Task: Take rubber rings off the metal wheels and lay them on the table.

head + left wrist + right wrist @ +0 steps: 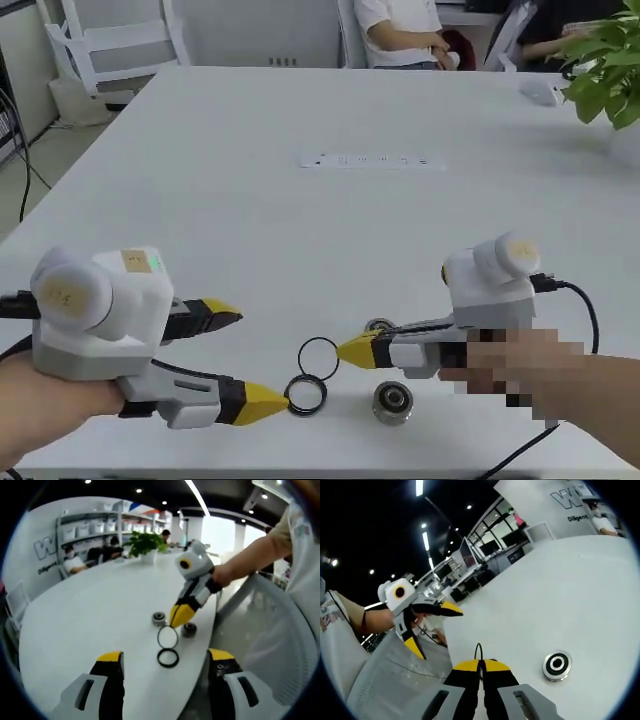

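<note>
Right gripper [345, 350] pinches thin round black rubber ring [316, 340].

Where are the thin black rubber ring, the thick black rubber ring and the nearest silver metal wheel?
thin black rubber ring [299, 358]: head view, left rim.
thick black rubber ring [288, 394]: head view, left rim.
nearest silver metal wheel [392, 402]: head view, hub.

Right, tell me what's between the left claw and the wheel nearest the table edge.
The thick ring lies flat on the table between the open left claw and that wheel. The thin ring, pinched in the right claw, sits just off that line.
</note>
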Action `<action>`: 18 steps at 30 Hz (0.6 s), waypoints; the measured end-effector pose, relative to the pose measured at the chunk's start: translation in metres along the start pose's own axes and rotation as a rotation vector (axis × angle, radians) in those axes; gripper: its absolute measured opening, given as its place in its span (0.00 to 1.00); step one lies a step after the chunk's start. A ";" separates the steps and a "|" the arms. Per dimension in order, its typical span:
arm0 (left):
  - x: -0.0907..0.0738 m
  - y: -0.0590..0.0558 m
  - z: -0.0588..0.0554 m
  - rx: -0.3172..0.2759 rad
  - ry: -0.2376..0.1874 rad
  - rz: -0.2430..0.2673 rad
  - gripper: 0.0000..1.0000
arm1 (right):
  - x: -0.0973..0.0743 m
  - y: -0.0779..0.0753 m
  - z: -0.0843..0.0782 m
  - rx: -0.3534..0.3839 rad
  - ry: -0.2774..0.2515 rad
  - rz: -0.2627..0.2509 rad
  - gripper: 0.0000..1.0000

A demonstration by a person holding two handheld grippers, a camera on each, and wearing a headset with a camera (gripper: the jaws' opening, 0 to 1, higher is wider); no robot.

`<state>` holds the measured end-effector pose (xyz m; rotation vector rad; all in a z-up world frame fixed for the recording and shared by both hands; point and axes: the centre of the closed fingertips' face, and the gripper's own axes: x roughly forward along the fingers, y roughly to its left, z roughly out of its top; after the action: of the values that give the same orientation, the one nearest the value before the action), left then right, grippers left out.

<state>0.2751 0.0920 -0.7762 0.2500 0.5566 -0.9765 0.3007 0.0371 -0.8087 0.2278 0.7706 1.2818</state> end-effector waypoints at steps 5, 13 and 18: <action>-0.001 -0.001 -0.002 -0.001 0.001 -0.003 0.68 | 0.006 0.001 -0.004 -0.002 0.027 0.006 0.00; -0.002 0.000 -0.004 0.001 0.000 -0.002 0.68 | 0.017 0.002 -0.013 0.000 0.080 0.015 0.00; -0.003 0.001 -0.007 -0.003 0.006 -0.002 0.68 | 0.023 0.000 -0.021 -0.002 0.113 0.011 0.00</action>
<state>0.2722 0.0976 -0.7808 0.2496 0.5641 -0.9772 0.2892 0.0527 -0.8327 0.1593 0.8660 1.3142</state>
